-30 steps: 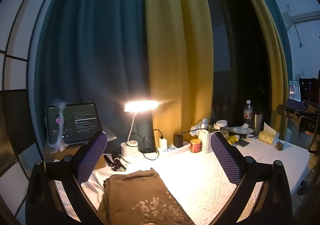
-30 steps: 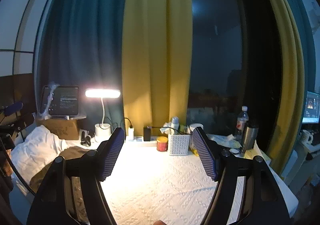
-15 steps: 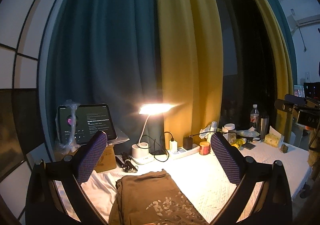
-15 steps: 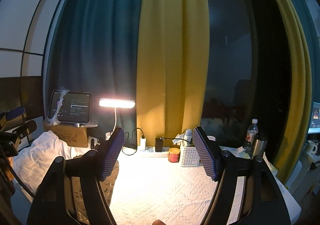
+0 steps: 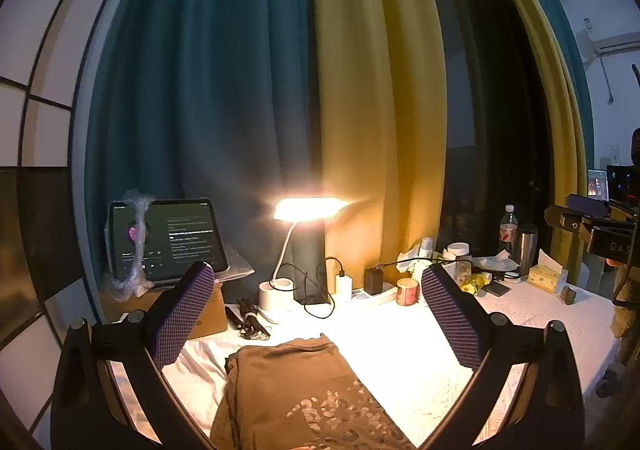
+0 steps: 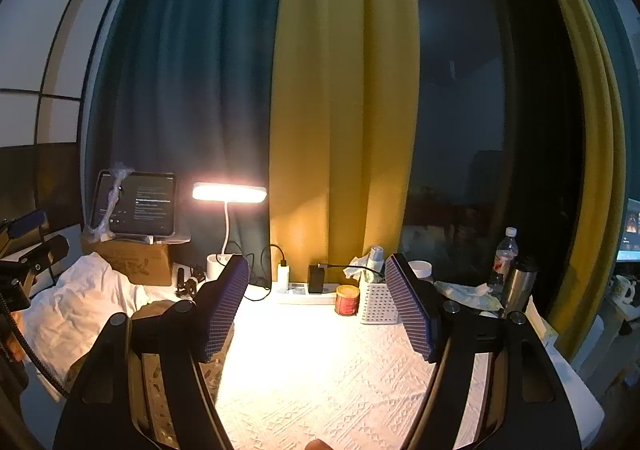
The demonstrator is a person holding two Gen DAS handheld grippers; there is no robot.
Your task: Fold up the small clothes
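Note:
A brown garment (image 5: 296, 390) with a pale print lies folded flat on the white textured tablecloth (image 5: 400, 346), low in the left wrist view. My left gripper (image 5: 316, 274) hovers above its far edge, open and empty, not touching it. In the right wrist view my right gripper (image 6: 316, 266) is open over bare tablecloth (image 6: 320, 370), with nothing between its fingers. The brown garment (image 6: 154, 310) shows there only in part, behind the left finger. Each gripper also appears at the edge of the other's view: the right gripper (image 5: 592, 218) and the left gripper (image 6: 28, 242).
Along the back stand a lit desk lamp (image 5: 308, 208), a tablet (image 5: 168, 242) on a cardboard box, a power strip with chargers, a red jar (image 5: 407, 291), a white basket (image 6: 378, 304), a bottle (image 5: 508, 226), a steel tumbler (image 5: 527, 246) and a tissue box (image 5: 548, 278). Crumpled white cloth (image 6: 76, 310) lies at the left.
Both views have shifted slightly, so the lamp and tablet now sit further right in frame. The brown garment lies as before. Both grippers keep the same wide opening.

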